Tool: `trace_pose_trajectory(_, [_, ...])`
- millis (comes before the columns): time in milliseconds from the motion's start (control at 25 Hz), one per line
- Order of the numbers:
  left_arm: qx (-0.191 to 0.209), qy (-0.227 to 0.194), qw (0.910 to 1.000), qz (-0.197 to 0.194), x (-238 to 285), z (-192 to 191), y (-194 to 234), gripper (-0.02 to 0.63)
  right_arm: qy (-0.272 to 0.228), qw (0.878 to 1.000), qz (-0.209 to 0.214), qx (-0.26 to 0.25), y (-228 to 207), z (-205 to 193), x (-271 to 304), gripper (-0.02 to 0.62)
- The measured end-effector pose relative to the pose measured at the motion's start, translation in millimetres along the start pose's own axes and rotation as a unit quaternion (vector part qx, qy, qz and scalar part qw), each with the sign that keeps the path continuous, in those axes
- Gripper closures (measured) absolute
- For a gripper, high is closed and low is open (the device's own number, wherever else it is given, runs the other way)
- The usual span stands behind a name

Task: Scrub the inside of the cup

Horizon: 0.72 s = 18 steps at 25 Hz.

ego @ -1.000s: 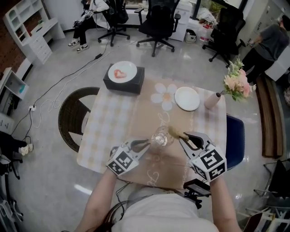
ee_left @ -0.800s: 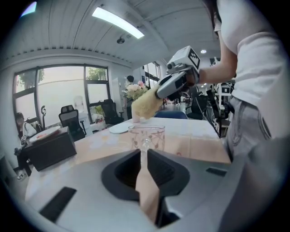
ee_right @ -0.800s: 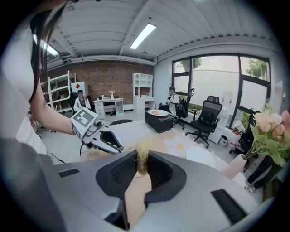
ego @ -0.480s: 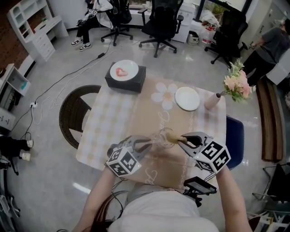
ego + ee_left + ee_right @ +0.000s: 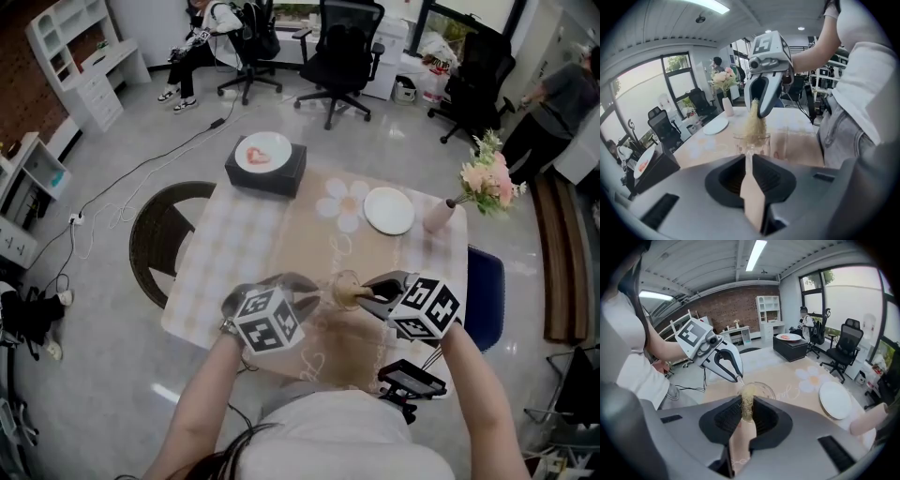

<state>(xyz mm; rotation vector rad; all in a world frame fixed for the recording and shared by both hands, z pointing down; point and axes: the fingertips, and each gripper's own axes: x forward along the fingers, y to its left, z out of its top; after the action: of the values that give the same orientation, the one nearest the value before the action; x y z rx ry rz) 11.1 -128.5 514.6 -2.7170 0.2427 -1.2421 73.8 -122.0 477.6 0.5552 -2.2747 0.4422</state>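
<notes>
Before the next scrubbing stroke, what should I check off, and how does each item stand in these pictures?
1. Left claw clamped on the wall of the cup: ok.
2. Right claw shut on the scrubber: ok.
3. Scrubber's end below the cup's rim: ok, seen in the left gripper view.
4. Scrubber reaching the cup's bottom: cannot tell.
5. Cup's base resting on the table: cannot tell.
6. Plate and vase well away from both claws: ok.
</notes>
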Motion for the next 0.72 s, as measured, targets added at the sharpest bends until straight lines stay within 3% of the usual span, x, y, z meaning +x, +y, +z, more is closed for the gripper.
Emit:
trace_pose_trajectory(480, [0.009, 0.014, 0.9999, -0.002, 2, 1, -3, 0.555, -0.032, 0.996, -0.078, 0.006, -32, 0, 3, 0.536])
trace_pose_trajectory(720, [0.014, 0.014, 0.9998, -0.003, 2, 3, -6, 0.555, -0.002, 0.991, -0.127, -0.032, -39, -8, 2, 0.537])
